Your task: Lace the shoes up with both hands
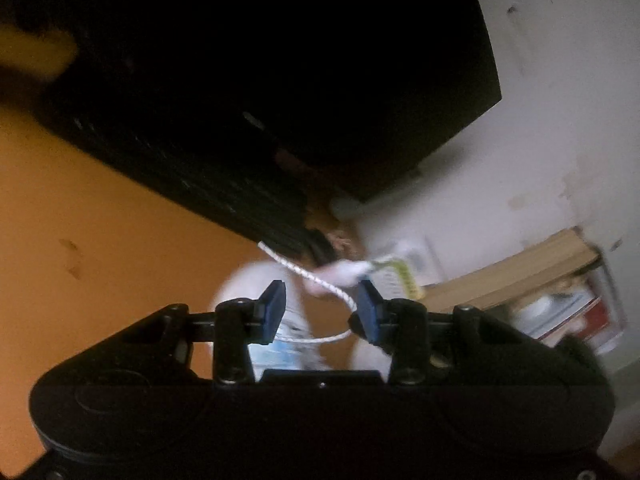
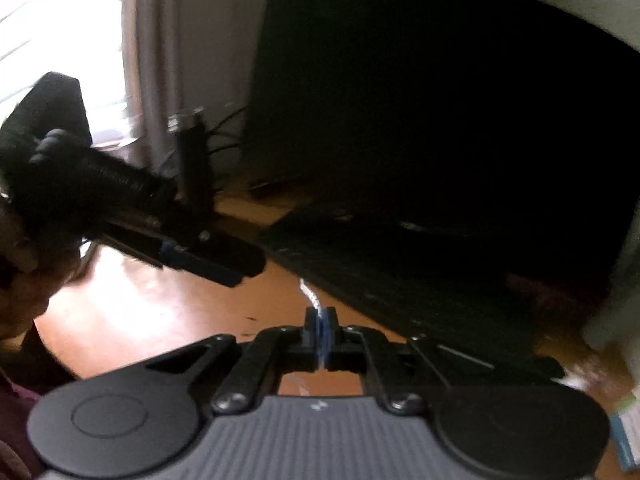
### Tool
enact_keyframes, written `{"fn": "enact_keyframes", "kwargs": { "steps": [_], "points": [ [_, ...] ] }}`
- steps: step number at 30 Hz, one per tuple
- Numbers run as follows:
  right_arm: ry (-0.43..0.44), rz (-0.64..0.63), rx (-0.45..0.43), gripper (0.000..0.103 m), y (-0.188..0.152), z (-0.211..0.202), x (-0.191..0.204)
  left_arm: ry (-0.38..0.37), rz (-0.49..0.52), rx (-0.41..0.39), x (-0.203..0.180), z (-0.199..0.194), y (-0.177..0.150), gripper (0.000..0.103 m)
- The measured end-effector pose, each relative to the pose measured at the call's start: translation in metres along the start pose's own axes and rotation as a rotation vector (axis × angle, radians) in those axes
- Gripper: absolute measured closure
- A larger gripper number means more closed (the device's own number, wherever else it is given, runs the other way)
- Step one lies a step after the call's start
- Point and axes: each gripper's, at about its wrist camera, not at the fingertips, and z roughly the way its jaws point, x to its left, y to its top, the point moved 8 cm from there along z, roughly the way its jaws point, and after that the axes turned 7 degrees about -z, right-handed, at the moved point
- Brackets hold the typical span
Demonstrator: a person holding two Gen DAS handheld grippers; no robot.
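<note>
A pale wall [image 1: 560,100] is seen behind an orange-brown desk [image 1: 100,240], smooth and glossy, with a few dark marks on it. A big flat black monitor [image 2: 440,100] is stood at the back of the desk, matte and rectangular; a black keyboard [image 2: 360,264] is laid in front of it. Bright window light and a grey curtain [image 2: 152,40] are seen on the left of the right wrist view. A thick book [image 1: 520,268] with tan page edges is lying at the right of the left wrist view, blurred.

A white shoe [image 1: 280,320] is seen low, just beyond the left gripper's fingers, badly blurred; its shape cannot be made out. A white lace [image 1: 320,280], braided with dark flecks, is run from the keyboard edge down in a curve past the right-hand pad and back under the fingers.

The left gripper [image 1: 322,308] is black plastic with blue rubber pads [image 1: 276,312]. Its jaws are set partly apart; the lace passes between them, lying near the right-hand pad, and no pinch is seen. In the right wrist view this gripper is held up over the desk by a hand [image 2: 24,240].

The right gripper [image 2: 321,332] is black with a ribbed grey body. Its jaws are pressed together on the lace, a short white end sticking out above the pads.
</note>
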Motion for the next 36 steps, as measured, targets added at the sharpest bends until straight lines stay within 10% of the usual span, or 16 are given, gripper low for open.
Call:
{"fn": "enact_keyframes", "kwargs": {
  "steps": [8, 23, 36],
  "points": [
    [-0.061, 0.040, -0.019, 0.101, -0.024, -0.042, -0.013, -0.089, -0.154, 0.096, -0.005, 0.047, -0.018, 0.065],
    [-0.079, 0.032, -0.007, 0.101, -0.028, -0.061, -0.006, -0.106, -0.051, 0.124, -0.011, 0.064, -0.026, 0.091],
    [-0.090, -0.087, -0.013, 0.101, -0.031, -0.072, 0.003, -0.187, -0.295, 0.235, 0.017, 0.072, -0.037, 0.091]
  ]
}}
